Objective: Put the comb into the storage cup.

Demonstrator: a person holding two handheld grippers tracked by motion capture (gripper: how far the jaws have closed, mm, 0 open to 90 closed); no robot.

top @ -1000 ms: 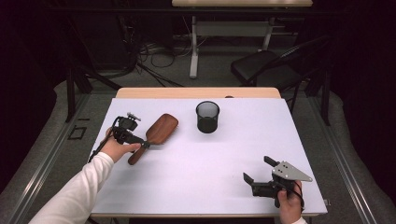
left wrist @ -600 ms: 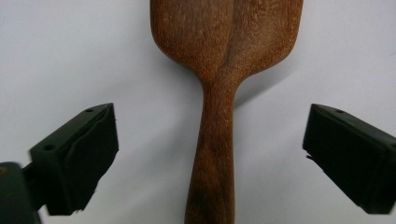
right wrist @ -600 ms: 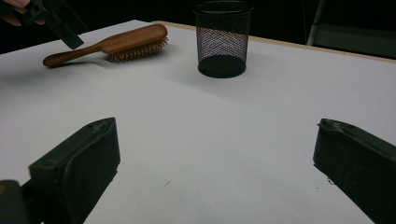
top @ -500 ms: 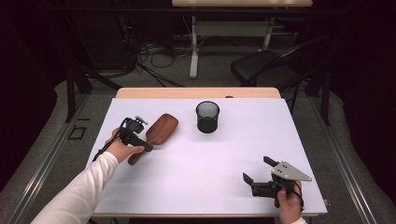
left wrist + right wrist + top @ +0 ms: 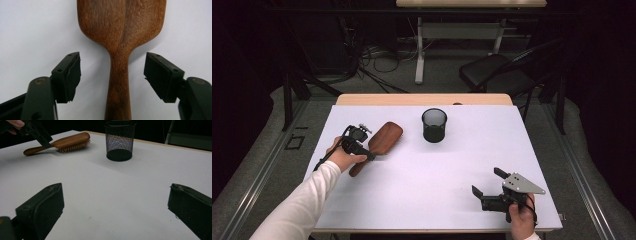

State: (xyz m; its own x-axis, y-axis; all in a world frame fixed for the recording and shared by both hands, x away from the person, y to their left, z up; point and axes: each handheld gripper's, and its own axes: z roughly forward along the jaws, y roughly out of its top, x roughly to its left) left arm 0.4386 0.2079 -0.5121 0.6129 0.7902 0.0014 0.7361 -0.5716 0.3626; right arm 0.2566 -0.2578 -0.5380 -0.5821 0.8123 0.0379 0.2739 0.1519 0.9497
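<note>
Straddling the handle of the hairbrush, the left gripper had its jaws just closing in, yet a gap remained on either side of the wood and neither pad touched it. The hairbrush lay on the white worktop, bristles down, just left of the mesh cup, its handle pointing away from the cup toward the near left edge. The cup stood upright near the far edge of the worktop. Well apart from the cup, by the near right corner, the right gripper rested low over the worktop with its jaws spread wide and nothing between them, aimed toward the cup.
</note>
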